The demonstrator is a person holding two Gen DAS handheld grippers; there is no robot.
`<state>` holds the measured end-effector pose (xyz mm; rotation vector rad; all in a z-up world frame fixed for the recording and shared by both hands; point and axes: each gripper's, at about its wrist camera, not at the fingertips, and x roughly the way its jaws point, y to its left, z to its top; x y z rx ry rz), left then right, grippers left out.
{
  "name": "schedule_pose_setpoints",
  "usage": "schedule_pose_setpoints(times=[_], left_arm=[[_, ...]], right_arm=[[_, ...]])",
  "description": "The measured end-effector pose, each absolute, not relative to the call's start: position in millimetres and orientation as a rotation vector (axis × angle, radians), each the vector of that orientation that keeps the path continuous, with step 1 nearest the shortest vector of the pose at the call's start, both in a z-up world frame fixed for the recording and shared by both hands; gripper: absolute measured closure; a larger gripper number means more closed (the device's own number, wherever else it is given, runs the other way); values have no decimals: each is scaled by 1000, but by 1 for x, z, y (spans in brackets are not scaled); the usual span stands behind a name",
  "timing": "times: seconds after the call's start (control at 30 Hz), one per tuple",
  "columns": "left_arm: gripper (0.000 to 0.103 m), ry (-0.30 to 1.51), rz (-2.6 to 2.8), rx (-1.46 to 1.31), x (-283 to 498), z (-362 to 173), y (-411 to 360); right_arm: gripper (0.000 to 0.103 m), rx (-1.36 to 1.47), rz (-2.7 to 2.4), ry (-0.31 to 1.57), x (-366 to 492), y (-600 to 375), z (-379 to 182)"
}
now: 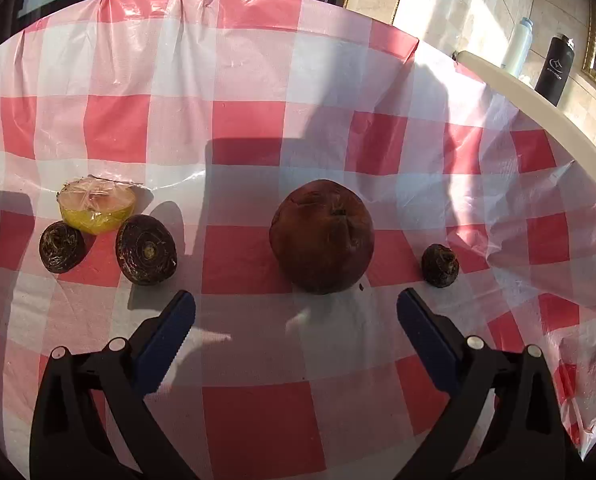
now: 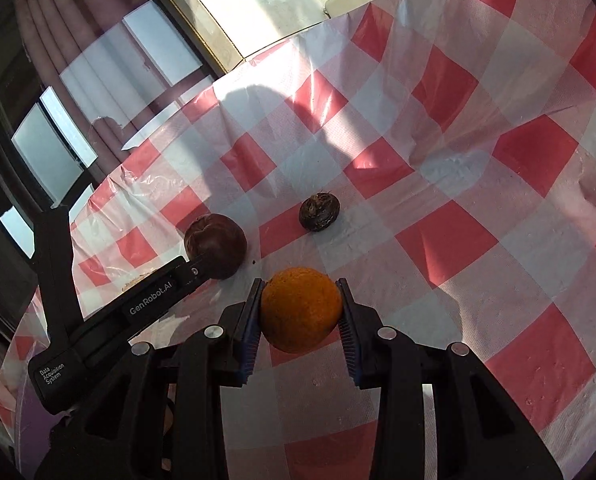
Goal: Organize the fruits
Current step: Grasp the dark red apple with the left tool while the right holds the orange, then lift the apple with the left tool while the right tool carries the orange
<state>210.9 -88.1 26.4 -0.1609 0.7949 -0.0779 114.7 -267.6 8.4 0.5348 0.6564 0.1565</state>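
Left wrist view: the left gripper point(image 1: 296, 306) hangs over a red-and-white checked cloth point(image 1: 258, 80) with its jaws spread wide and nothing between them. Just beyond the fingertips sits a big reddish-brown fruit point(image 1: 322, 236), roughly centred between the blue pads point(image 1: 166, 344) but apart from them. To its right lies a small dark bulb point(image 1: 440, 265). Off to the left, three things sit close together: a cut yellow half point(image 1: 97, 206) wrapped in film, touching or nearly touching two dark round bulbs, a smaller one point(image 1: 62, 247) and a larger one point(image 1: 146, 249). Two bottles point(image 1: 554, 69) stand beyond the table's edge.

Right wrist view: the right gripper point(image 2: 300, 310) pinches an orange point(image 2: 300, 308) between its pads, held just above the cloth. Ahead on the cloth lie the small dark bulb point(image 2: 320, 212) and, to the left, the big fruit point(image 2: 215, 245). The left gripper's black body point(image 2: 138, 304) reaches in from the lower left, its tip overlapping the big fruit; contact is hard to judge from here.
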Motion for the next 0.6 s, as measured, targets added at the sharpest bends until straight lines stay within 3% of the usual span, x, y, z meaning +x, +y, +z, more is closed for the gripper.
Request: schedule_pose_setpoints(times=[0.17,0.23,0.3,0.43,0.6], left_arm=[[3,869,-51,-103,261,18,-112],[10,900,-39,-59,269,14,-116],[40,884,-17,13,264,15,-119],[41,847,-91,-21,227,20,-99],[41,744,-105,-75,126,32,-46]], right_arm=[[67,530,160,673,118,-266,7],[67,533,160,673,118,-267,7],[67,533,163,673,118,-266,6],[67,538,172,667,117,-267,6],[67,530,178,674,119,-265,7]])
